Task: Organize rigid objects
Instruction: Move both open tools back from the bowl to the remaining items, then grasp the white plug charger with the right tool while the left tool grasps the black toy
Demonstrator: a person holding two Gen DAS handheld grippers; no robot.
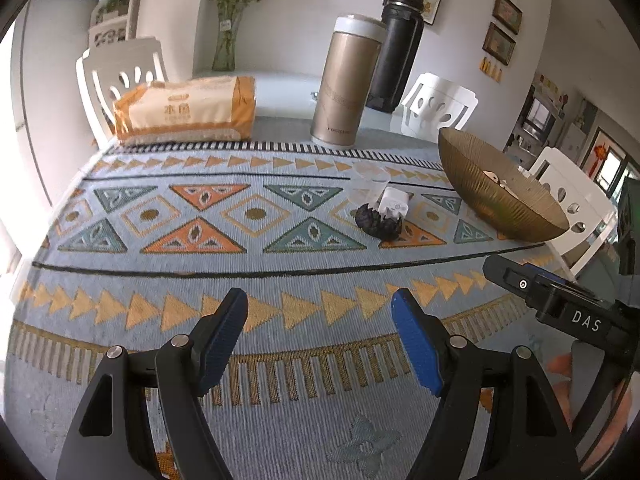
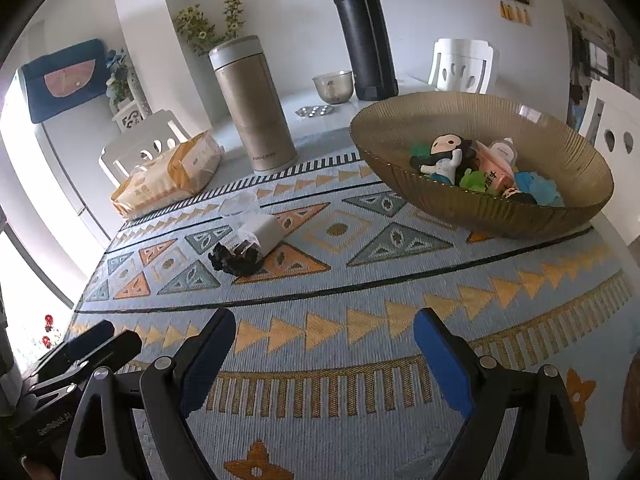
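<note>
Both wrist views look obliquely down across the patterned tablecloth (image 1: 280, 208), sharing the bowl (image 2: 480, 208)

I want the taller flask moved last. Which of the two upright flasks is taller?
The black flask, standing farther back on the bare table. The gold flask with the white lid is shorter and stands nearer, at the patterned cloth's far edge.
</note>
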